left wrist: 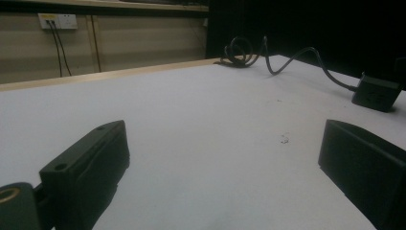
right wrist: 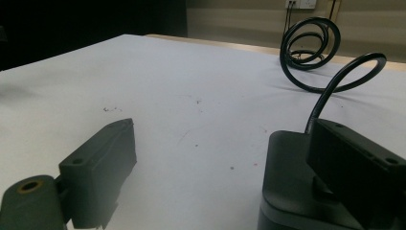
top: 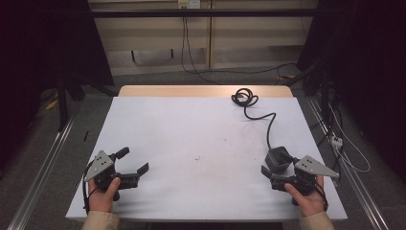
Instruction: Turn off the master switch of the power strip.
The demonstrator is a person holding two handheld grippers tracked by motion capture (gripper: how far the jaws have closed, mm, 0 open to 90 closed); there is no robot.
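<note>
At the near edge of the white-covered table (top: 201, 124), I hold a gripper in each hand. My left gripper (top: 134, 162) rests at the near left corner, its jaws spread wide with bare tabletop between them, gripping nothing. My right gripper (top: 272, 168) sits at the near right, jaws likewise parted; the black power adapter (top: 278, 158) lies just ahead of them, and in the right gripper view its dark body (right wrist: 297, 191) sits against the inner side of one jaw, though from that angle I cannot tell whether the jaw is touching it or only standing in front of it. The adapter's black cable (top: 268, 125) snakes away across the sheet and ends in a loose coil (top: 244, 97) near the far edge, right of centre. A few small dark specks (top: 197, 157) mark the sheet at mid-table.
</note>
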